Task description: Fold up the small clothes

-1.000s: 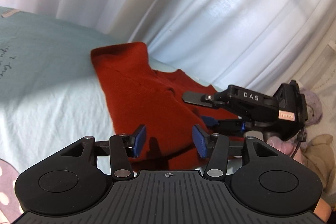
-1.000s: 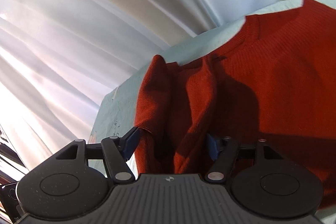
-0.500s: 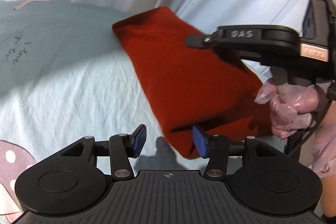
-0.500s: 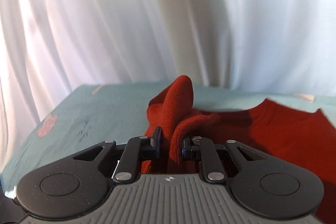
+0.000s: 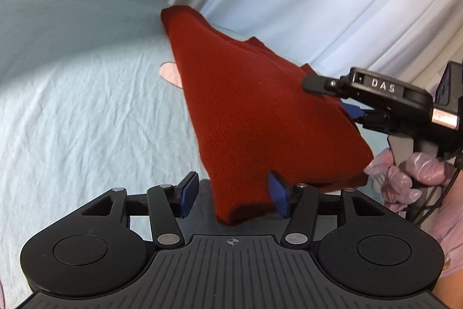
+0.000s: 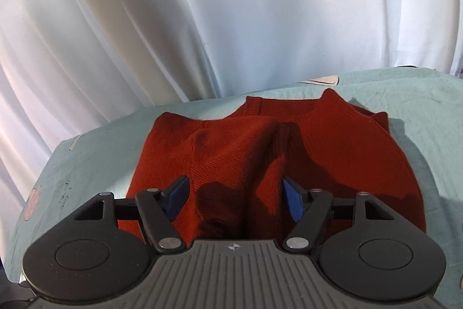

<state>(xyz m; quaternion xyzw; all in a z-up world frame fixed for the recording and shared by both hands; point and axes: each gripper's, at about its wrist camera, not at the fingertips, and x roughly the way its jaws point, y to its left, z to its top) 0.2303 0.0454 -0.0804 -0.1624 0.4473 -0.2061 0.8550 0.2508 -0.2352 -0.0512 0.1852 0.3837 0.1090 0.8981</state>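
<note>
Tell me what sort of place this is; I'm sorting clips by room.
Probably a bedroom: the red sweater lies on a pale green printed bedsheet, with white curtains hanging close behind.

sweater (image 6: 332, 152): on the bed (image 6: 434, 112), collar toward the curtain (image 6: 231, 19)
curtain: behind the bed
left hand-held gripper (image 5: 233, 197): before the sweater's near corner

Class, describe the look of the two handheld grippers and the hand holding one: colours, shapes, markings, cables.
The left gripper has a black ribbed body, two round discs, silver rivets and blue finger pads. The right gripper looks the same; its side reads "DAS" in white, with black cables trailing. The hand wears a translucent pinkish glove.
</note>
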